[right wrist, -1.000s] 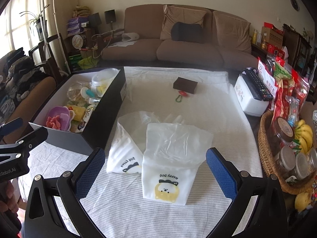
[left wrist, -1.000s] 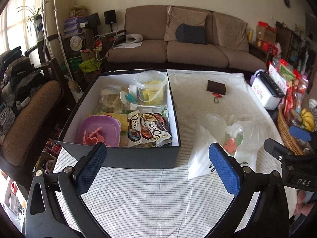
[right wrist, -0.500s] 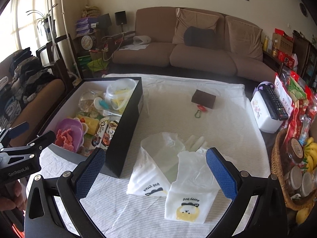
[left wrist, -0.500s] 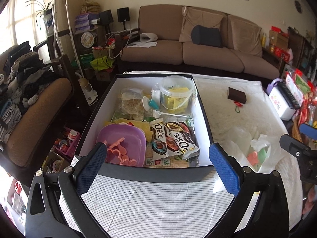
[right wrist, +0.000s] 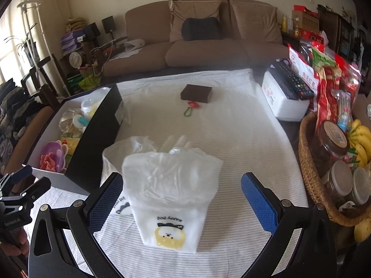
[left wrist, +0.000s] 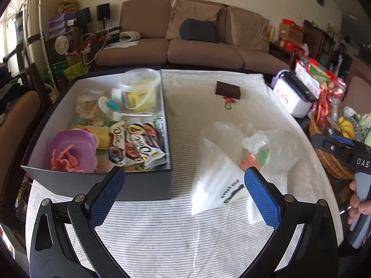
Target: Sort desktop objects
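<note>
Hovering wide open and empty, the left gripper [left wrist: 183, 193] and right gripper [right wrist: 182, 200] flank two white plastic bags [right wrist: 171, 185] on the striped tablecloth [right wrist: 243, 139], beside a black box [left wrist: 139, 185] of snacks; a wicker basket [right wrist: 308, 180] crowds the right edge.

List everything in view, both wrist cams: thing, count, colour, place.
storage box: 1, black outside, white inside, table left
purple container: 1, purple, box near corner
chocolate packets: several, brown and white, box near right
clear tub: 1, clear with yellow contents, box far corner
plastic bags: 2, white with dog print, table centre
brown block: 1, dark brown, table far centre
keyring: 1, red and green, just in front of block
white appliance: 1, white, table right edge, remote on top
wicker basket: 1, tan, right, holding jars and bananas
sofa: 1, brown, behind table
left gripper: 1, black, blue fingers, open, empty
right gripper: 1, black, blue fingers, open, astride bag
</note>
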Tool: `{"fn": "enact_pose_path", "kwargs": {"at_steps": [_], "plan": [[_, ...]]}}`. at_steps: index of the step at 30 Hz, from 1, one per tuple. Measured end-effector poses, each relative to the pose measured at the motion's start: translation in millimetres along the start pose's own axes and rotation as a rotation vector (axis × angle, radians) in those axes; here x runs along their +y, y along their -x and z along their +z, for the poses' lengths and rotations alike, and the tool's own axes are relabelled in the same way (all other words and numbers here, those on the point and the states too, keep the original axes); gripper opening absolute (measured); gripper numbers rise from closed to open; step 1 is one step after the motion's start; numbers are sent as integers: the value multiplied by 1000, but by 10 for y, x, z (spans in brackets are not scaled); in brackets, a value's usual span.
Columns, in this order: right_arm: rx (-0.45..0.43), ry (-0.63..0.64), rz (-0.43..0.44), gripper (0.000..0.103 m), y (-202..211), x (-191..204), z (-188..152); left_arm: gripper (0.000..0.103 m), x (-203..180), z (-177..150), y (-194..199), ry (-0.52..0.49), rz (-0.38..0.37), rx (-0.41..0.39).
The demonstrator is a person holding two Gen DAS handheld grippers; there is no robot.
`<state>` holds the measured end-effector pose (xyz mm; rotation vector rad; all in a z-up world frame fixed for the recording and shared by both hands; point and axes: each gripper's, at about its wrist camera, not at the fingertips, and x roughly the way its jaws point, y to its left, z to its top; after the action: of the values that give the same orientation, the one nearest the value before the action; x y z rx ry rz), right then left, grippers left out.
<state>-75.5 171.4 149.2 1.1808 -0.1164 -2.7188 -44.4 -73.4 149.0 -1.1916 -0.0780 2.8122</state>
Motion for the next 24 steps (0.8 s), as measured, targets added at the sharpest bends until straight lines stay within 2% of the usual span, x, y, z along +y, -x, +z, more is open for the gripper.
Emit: {"fn": "enact_pose_path", "kwargs": {"at_steps": [5,11,13,14,15,16,17,19,20,21,22,23,24], "plan": [[10,-56,32,103,-29,-375,-108,103,-480,0,-266,-75,-34,37],[61,-189,193,102,-290,-687,-207,103,-886,32,-613,-149,-96,93],[79,-217,242,91,-403,-731,-234,101,-963,32,-704,-175,-84,105],[89,-226,263,87,-465,-742,-248,95,-989,28,-744,-185,-92,110],[102,-234,285,78,-528,-748,-260,84,-1009,25,-787,-192,-108,120],[115,-239,307,70,-589,-746,-269,77,-1030,19,-828,-198,-126,135],[125,-241,328,68,-645,-740,-278,65,-1051,2,-884,-208,-152,156],[140,-236,364,59,-729,-716,-292,52,-1068,-31,-969,-217,-182,188],[145,-233,377,55,-754,-703,-295,42,-1075,-50,-1003,-220,-187,199],[147,-230,392,42,-766,-689,-299,30,-1076,-65,-1039,-221,-197,210],[147,-225,394,34,-764,-679,-302,27,-1071,-73,-1057,-217,-208,214],[143,-215,389,31,-752,-669,-304,19,-1058,-74,-1055,-212,-217,211],[138,-206,394,27,-725,-659,-299,4,-1036,-68,-1044,-201,-247,211]]}}
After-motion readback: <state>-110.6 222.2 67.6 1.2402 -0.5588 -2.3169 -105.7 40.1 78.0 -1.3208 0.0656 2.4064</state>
